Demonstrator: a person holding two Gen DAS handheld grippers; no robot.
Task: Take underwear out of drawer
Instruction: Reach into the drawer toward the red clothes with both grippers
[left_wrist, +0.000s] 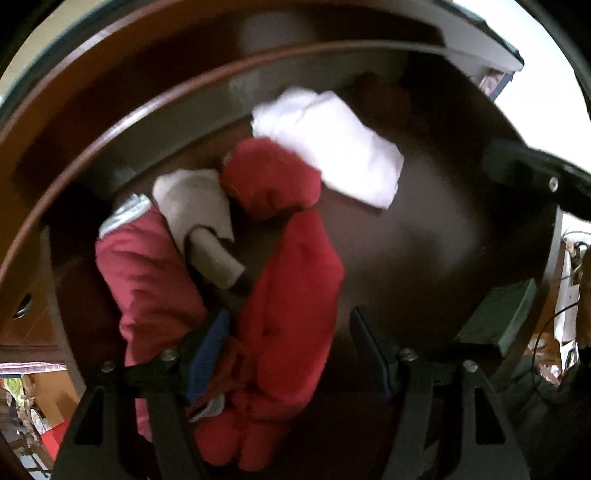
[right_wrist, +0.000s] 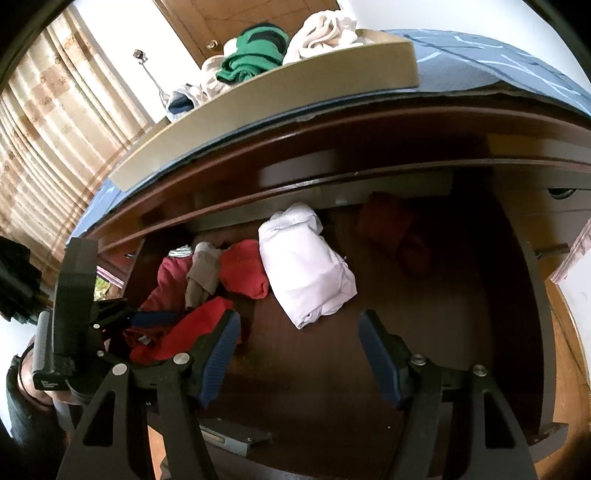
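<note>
1. Dark wooden drawer (right_wrist: 461, 332), pulled open, underwear loose on its floor.
2. Bright red underwear (left_wrist: 295, 302) lying between spread fingers of left gripper (left_wrist: 291, 354); grip uncertain, cloth not yet lifted.
3. Beside it: maroon piece (left_wrist: 147, 273), beige piece (left_wrist: 195, 210), white folded piece (right_wrist: 303, 273), all inside.
4. Right gripper (right_wrist: 299, 358) hovering apart, empty.
5. Judged early: nothing out yet.

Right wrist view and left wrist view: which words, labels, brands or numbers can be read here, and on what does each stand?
No text can be read in either view.
Small white label on the black handle of the left hand-held gripper: too small and blurred to read.
Clothes in the drawer: no readable print.
</note>
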